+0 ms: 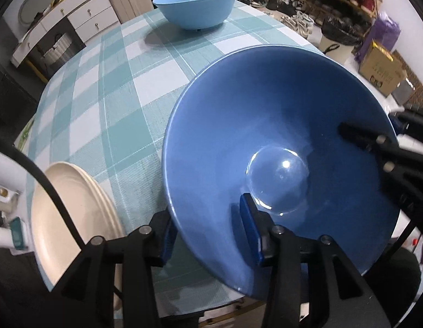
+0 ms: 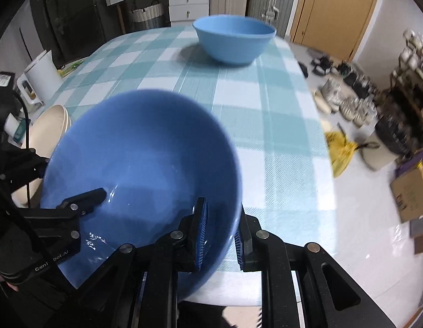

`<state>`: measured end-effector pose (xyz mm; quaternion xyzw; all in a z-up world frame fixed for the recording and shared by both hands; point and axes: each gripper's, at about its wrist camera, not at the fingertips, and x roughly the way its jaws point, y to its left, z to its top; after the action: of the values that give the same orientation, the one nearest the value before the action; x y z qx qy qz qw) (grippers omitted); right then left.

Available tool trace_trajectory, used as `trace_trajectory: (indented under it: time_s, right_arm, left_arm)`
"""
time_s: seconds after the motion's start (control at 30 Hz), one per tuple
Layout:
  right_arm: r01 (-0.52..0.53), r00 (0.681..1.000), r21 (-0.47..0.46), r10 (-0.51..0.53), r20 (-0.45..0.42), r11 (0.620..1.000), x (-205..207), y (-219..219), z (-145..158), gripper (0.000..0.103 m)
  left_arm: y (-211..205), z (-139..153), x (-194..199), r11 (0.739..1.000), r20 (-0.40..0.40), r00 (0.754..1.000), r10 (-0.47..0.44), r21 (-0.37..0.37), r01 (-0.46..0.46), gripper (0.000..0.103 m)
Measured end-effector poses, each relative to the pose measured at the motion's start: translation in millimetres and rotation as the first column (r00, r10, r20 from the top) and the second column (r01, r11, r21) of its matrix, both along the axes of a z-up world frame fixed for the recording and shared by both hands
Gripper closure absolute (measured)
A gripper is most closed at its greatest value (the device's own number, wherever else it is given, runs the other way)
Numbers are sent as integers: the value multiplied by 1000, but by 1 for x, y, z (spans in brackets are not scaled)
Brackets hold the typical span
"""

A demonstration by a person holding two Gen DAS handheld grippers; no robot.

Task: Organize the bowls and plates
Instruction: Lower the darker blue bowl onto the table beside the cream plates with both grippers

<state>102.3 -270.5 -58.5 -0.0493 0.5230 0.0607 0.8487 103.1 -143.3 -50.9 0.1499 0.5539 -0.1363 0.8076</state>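
A large dark blue bowl [image 1: 280, 142] is held tilted above the near end of the checked table, gripped on opposite rims by both grippers. My left gripper [image 1: 208, 232] is shut on its near rim, one finger inside and one outside. My right gripper [image 2: 219, 240] is shut on the other rim; it also shows in the left wrist view [image 1: 375, 147]. The same bowl fills the lower left of the right wrist view [image 2: 145, 158]. A lighter blue bowl [image 1: 196, 5] [image 2: 234, 38] stands at the table's far end. A stack of cream plates [image 1: 74, 218] [image 2: 51, 125] sits at the near left edge.
The teal checked tablecloth [image 1: 115, 87] covers the table [image 2: 266, 125]. A white kettle [image 2: 40, 79] stands at the left edge. Shoes [image 2: 342, 95], a yellow bag [image 2: 340, 147] and cardboard boxes [image 2: 411, 191] lie on the floor to the right. Drawers and suitcases stand behind.
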Motion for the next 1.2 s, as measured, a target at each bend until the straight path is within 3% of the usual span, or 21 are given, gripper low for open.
trace_trajectory:
  time_s: [0.2, 0.5, 0.77, 1.2]
  right_arm:
    - [13, 1000, 59, -12, -28, 998, -2, 5, -15, 83]
    - [62, 997, 153, -54, -54, 986, 4, 5, -29, 83]
    - [98, 995, 231, -87, -56, 968, 22, 7, -32, 82]
    - [112, 991, 320, -131, 38, 941, 47, 23, -32, 83]
  left_arm:
    - [-8, -6, -2, 999, 43, 999, -31, 17, 30, 58]
    - [-9, -16, -3, 998, 51, 998, -47, -50, 49, 62]
    - [3, -14, 8, 995, 70, 997, 11, -98, -4, 64]
    - [32, -14, 24, 985, 146, 984, 102, -151, -80, 63]
